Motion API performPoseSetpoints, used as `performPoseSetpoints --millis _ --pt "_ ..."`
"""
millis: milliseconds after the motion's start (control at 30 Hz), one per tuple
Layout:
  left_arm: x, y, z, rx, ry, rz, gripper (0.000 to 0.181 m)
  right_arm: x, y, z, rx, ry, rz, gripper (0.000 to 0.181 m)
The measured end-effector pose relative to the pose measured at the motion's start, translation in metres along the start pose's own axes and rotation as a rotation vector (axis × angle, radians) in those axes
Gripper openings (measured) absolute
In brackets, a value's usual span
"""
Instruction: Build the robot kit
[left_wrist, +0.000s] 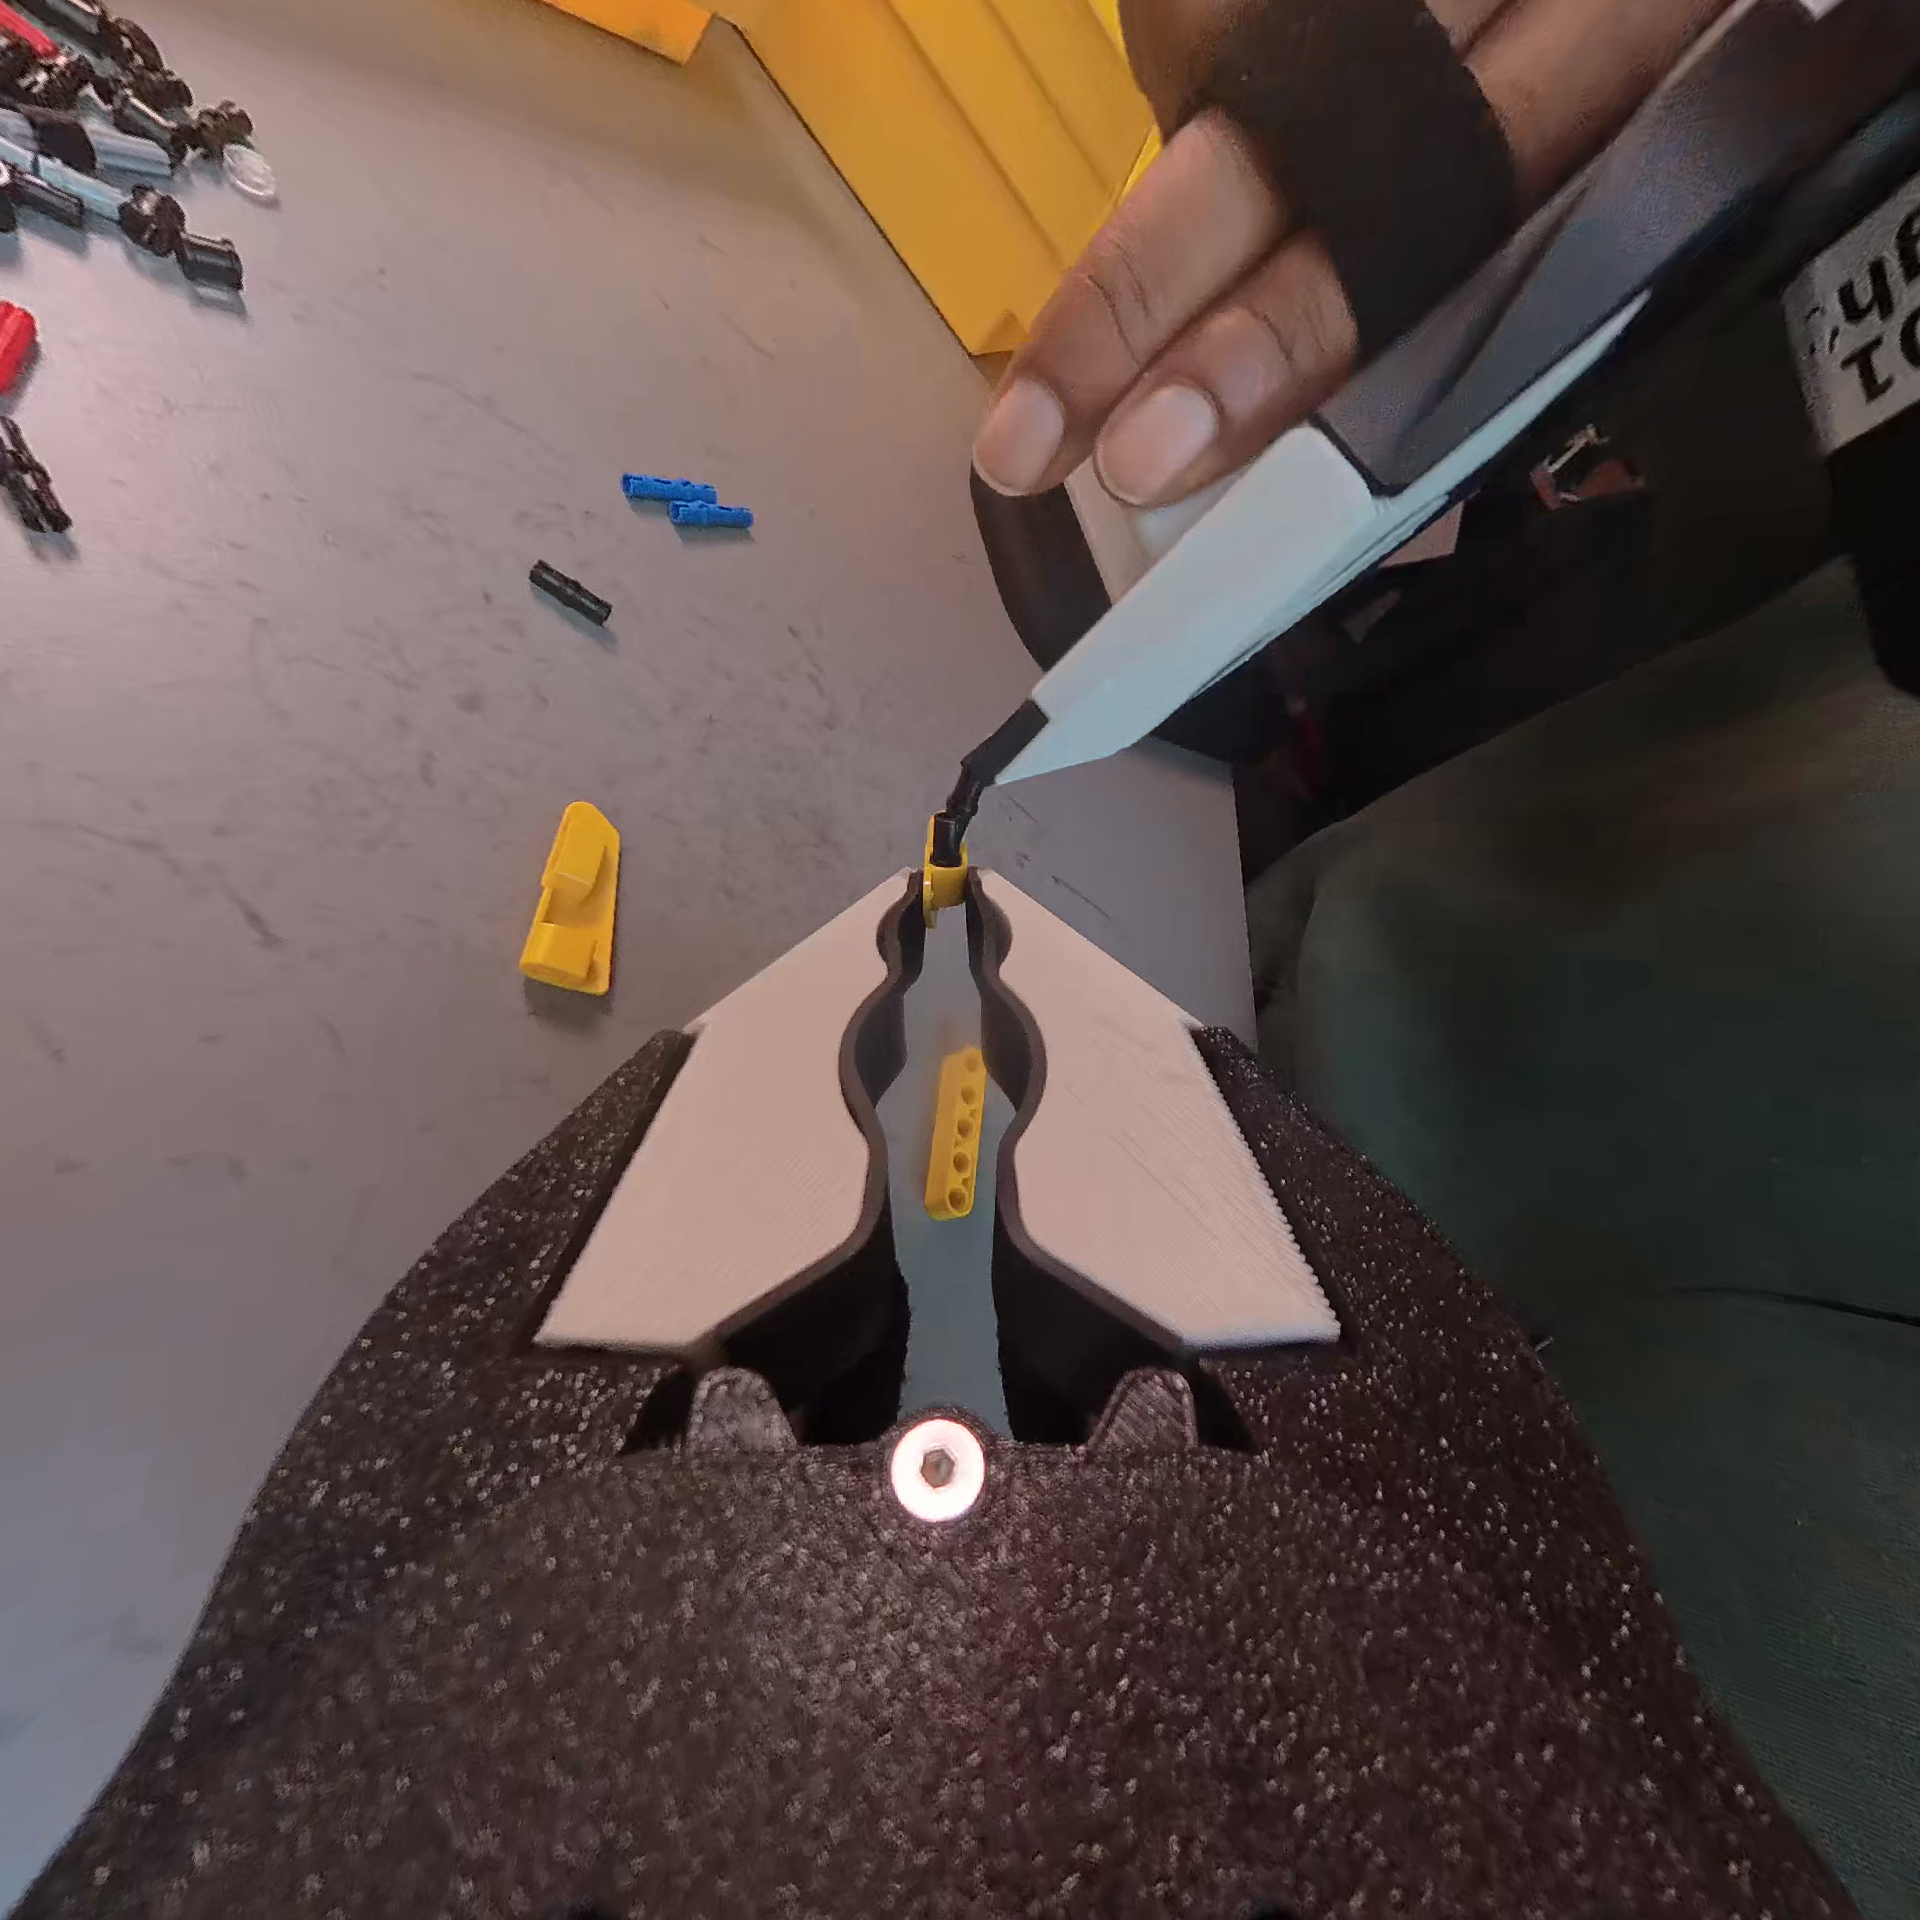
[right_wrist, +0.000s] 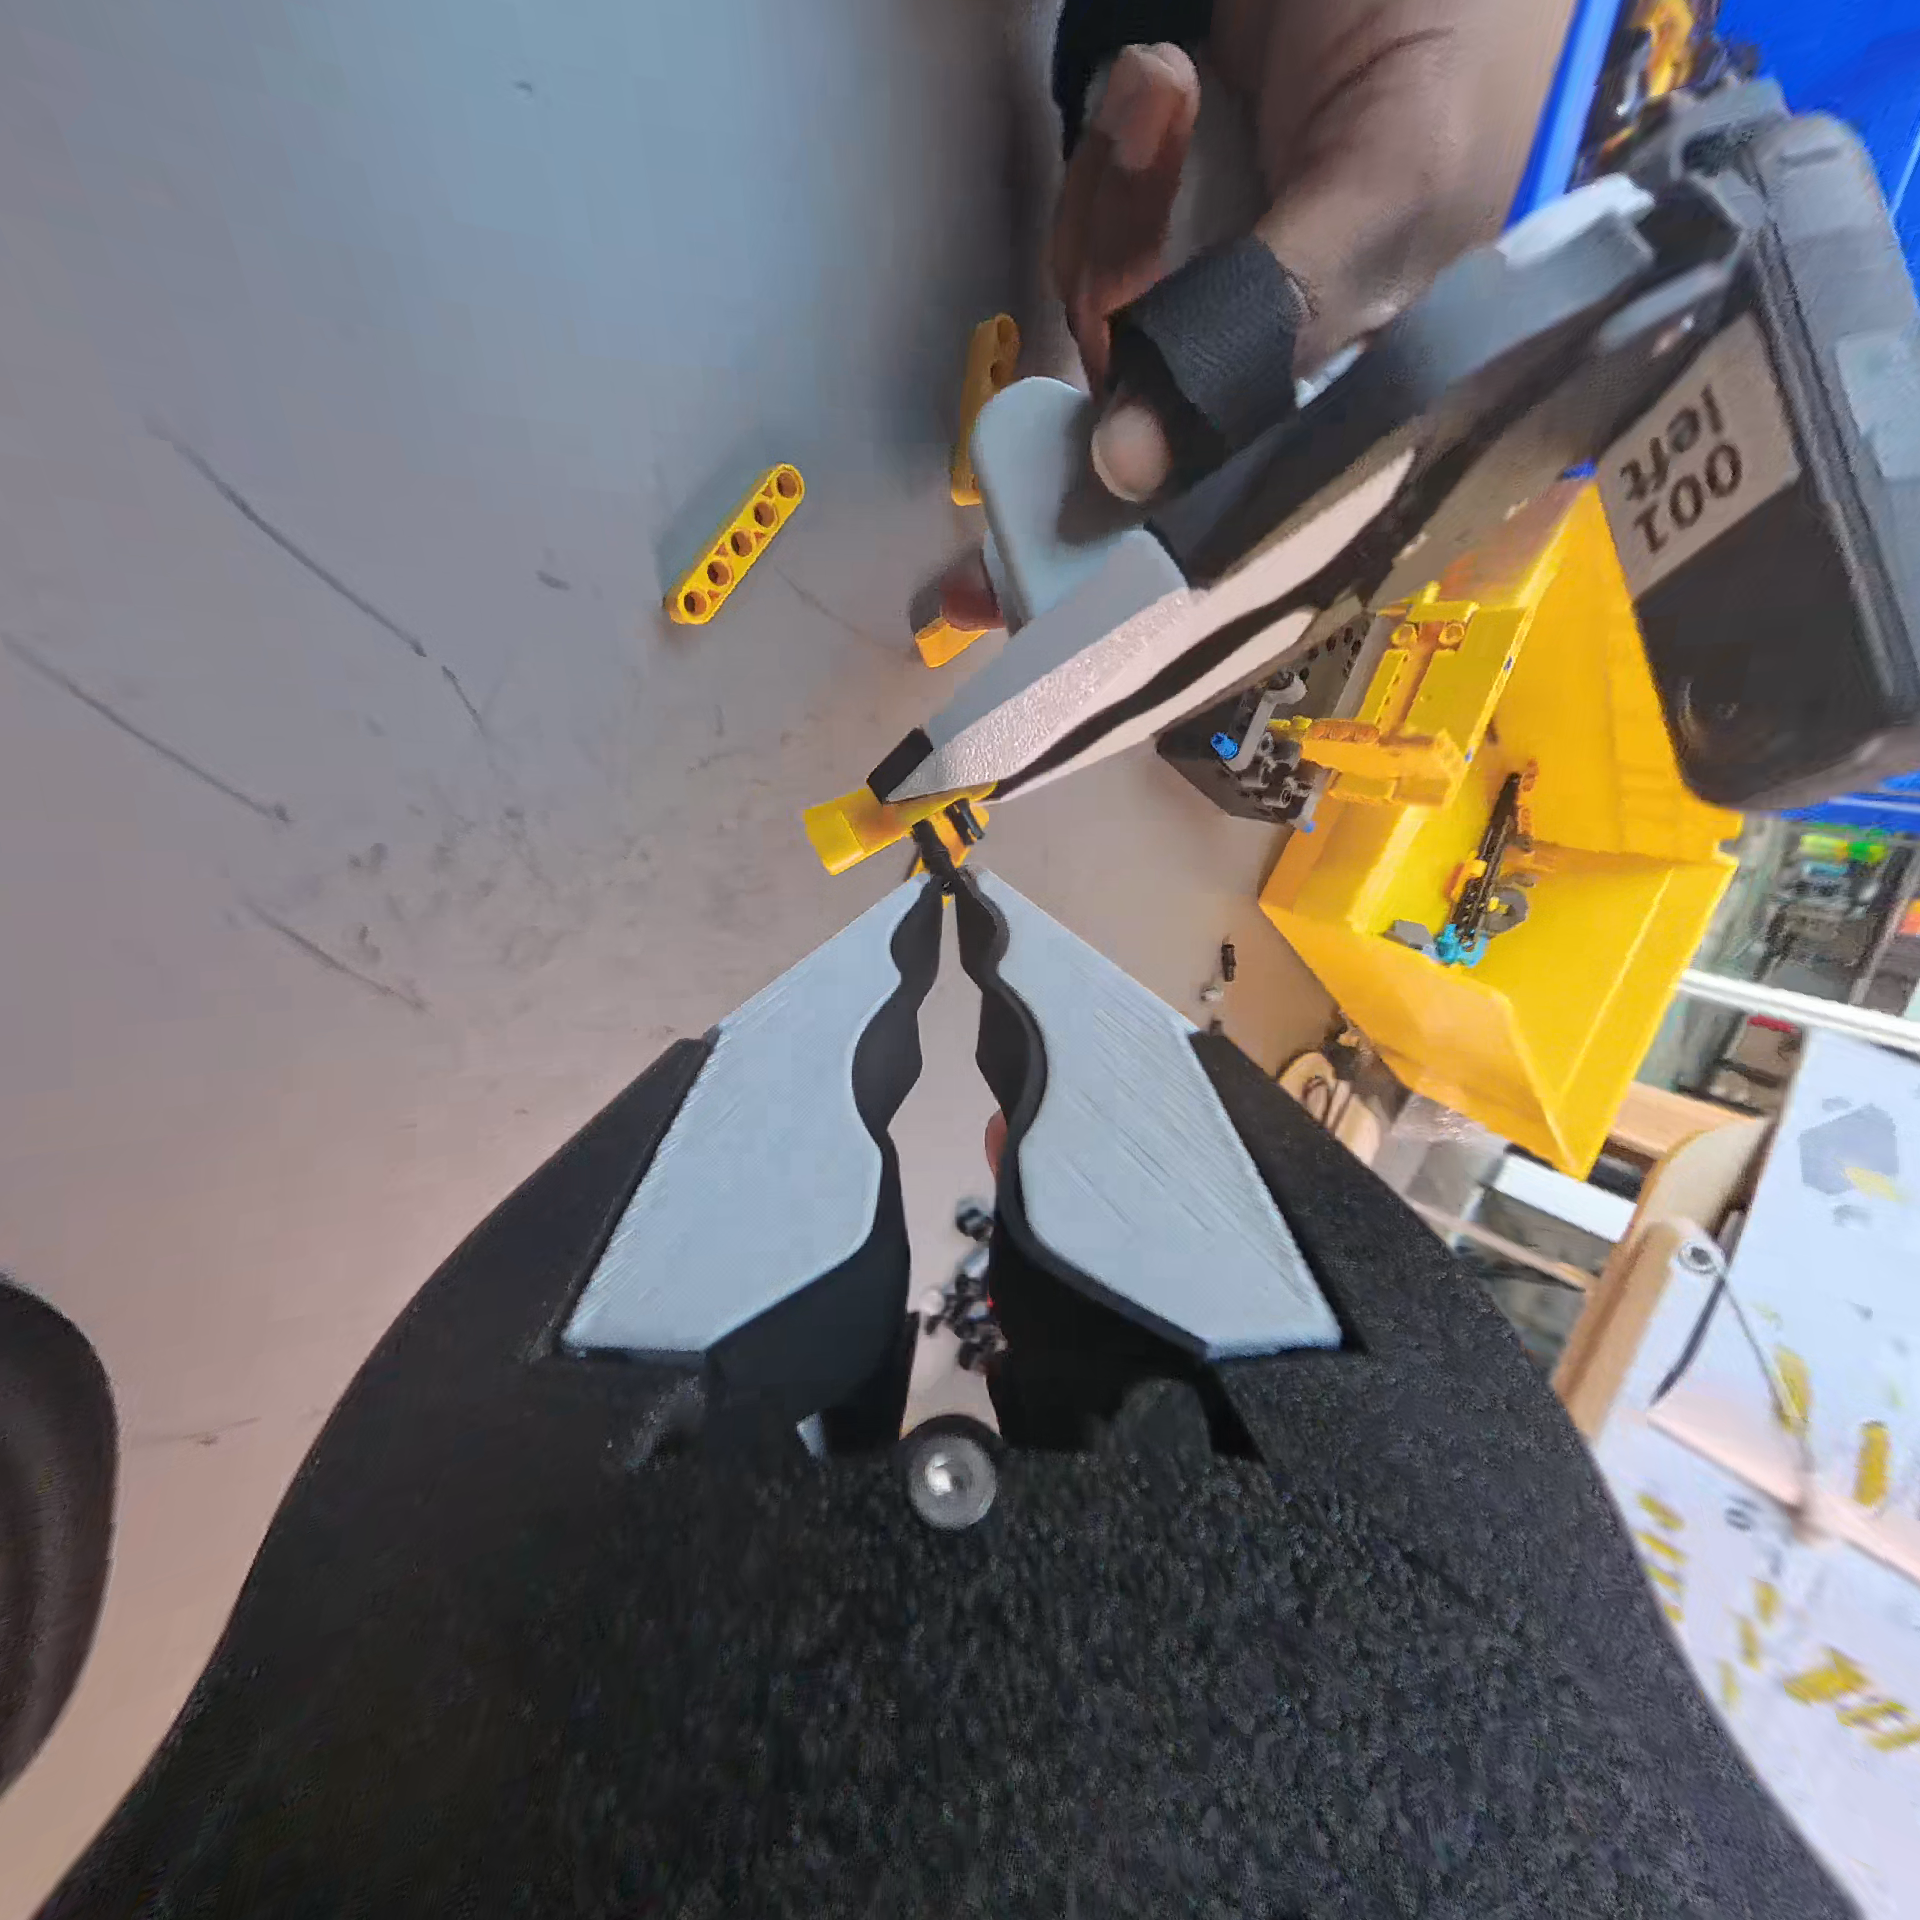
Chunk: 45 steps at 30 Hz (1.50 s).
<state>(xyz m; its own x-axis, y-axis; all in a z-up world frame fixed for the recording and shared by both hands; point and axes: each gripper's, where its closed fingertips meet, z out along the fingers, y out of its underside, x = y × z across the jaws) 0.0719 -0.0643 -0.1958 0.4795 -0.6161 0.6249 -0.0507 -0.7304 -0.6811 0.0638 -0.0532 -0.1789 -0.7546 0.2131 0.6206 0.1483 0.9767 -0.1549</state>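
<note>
Left gripper (left_wrist: 945, 883) pinching a small yellow piece (left_wrist: 943, 878) — right gripper (right_wrist: 948, 881) clamping a black pin (left_wrist: 961, 805), pressing into it, above grey table (left_wrist: 416, 727).

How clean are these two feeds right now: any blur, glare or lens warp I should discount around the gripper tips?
Left wrist view: sharp at the left gripper pinching the small yellow piece; fisheye bends the table edge; glare spot on the screw. Right wrist view: softer, the hand and the background at the right edge smeared; the black pin at the right gripper is hard to resolve.
</note>
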Motion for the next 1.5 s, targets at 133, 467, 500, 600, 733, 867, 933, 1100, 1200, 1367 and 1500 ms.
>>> performPoseSetpoints --millis 133,467,500,600,733,867,933,1100,1200,1367,1500 --pt "0.002 -0.001 0.001 0.004 -0.003 0.048 0.006 0.000 0.000 -0.005 0.123 -0.006 0.269 0.002" --pt "0.004 0.004 0.005 -0.021 0.007 0.060 0.006 -0.010 0.002 0.000 0.102 0.035 0.242 0.003" --pt "0.004 0.005 0.005 -0.023 0.008 0.056 0.006 -0.011 0.002 0.000 0.102 0.033 0.232 0.003" --pt "0.003 0.006 0.006 -0.030 0.008 0.052 0.006 -0.012 0.000 0.001 0.104 0.028 0.198 0.003" --pt "0.004 0.009 0.008 -0.048 0.006 0.060 0.006 -0.014 -0.002 0.003 0.097 0.005 0.136 0.002" --pt "0.003 0.012 0.009 -0.066 -0.008 0.080 0.006 -0.015 -0.006 0.003 0.104 -0.022 0.071 0.002" --pt "0.005 0.014 0.010 -0.082 -0.008 0.101 0.006 -0.017 -0.006 0.004 0.101 -0.042 0.045 0.002" --pt "0.008 0.010 0.008 -0.057 -0.001 0.122 0.005 -0.013 -0.007 0.000 0.128 -0.057 0.070 0.002" --pt "0.009 0.008 0.007 -0.044 -0.003 0.135 0.005 -0.012 -0.007 -0.002 0.138 -0.058 0.092 0.002" --pt "0.008 0.005 0.008 -0.030 -0.023 0.171 0.005 -0.011 -0.006 -0.004 0.149 -0.051 0.119 0.002" --pt "0.009 0.002 0.008 -0.012 -0.037 0.199 0.005 -0.011 -0.004 -0.007 0.149 -0.050 0.137 0.002"
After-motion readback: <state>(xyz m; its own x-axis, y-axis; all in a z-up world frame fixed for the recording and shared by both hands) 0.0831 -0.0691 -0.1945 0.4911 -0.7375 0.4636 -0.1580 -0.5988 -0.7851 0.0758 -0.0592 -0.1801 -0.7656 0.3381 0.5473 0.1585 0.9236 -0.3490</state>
